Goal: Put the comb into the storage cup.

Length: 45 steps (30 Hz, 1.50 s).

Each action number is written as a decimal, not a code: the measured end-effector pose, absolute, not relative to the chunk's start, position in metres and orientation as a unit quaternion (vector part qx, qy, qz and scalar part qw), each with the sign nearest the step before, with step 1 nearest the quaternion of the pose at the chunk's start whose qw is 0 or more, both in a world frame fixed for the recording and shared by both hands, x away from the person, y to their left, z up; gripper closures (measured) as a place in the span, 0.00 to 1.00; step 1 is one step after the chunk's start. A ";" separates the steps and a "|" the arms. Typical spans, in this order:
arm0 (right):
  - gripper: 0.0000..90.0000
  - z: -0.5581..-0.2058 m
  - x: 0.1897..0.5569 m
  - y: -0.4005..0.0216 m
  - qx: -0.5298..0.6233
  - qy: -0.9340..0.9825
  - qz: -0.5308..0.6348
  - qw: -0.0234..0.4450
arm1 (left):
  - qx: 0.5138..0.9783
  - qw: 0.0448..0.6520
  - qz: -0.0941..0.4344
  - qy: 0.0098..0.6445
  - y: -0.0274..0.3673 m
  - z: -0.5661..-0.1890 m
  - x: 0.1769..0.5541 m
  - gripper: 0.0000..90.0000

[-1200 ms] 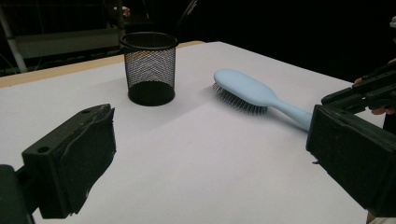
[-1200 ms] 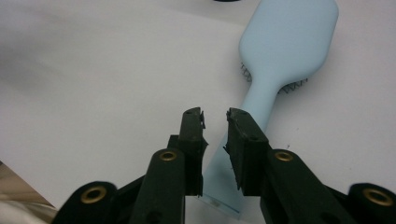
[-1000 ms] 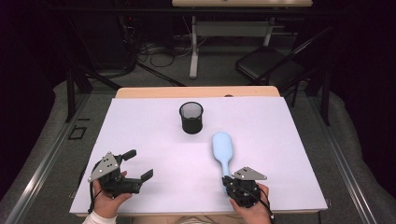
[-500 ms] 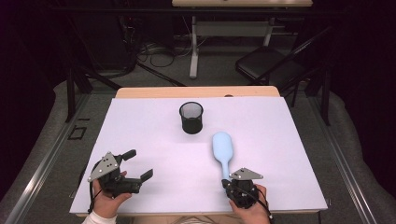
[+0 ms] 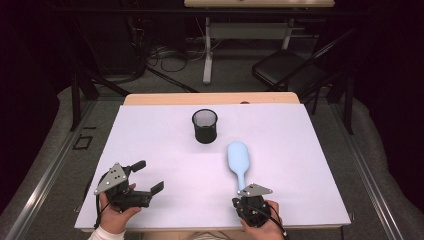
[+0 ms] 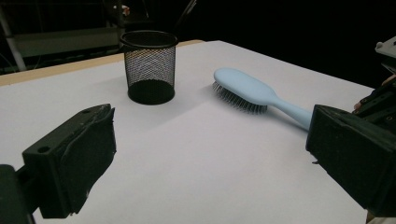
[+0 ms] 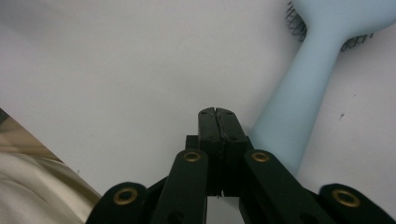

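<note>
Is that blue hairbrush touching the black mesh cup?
Apart. The high view shows a strip of bare white table between the hairbrush and the mesh cup. The left gripper view shows the same gap.

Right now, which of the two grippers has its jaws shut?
The right gripper: its black jaws are pressed together with nothing between them, beside the blue hairbrush handle. The left gripper has its jaws spread wide over bare table.

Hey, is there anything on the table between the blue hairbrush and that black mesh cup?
Nothing visible. The hairbrush lies bristles down on the white table, apart from the mesh cup, with bare surface between them. The right gripper, jaws shut, sits beside the brush's handle.
</note>
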State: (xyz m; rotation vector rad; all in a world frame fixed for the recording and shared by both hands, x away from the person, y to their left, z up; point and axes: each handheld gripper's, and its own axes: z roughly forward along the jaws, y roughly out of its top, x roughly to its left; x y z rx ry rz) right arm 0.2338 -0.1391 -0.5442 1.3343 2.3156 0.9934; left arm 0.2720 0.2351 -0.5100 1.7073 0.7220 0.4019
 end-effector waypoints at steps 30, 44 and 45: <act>1.00 -0.549 0.234 -0.136 0.459 0.817 0.318 0.147 | 0.731 0.584 0.169 0.310 0.235 -0.511 0.272 0.02; 1.00 -0.549 0.235 -0.148 0.475 0.810 0.311 0.150 | 0.730 0.586 0.168 0.310 0.236 -0.511 0.273 0.02; 1.00 -0.549 0.235 -0.150 0.477 0.809 0.309 0.149 | 0.730 0.586 0.168 0.310 0.236 -0.511 0.273 0.02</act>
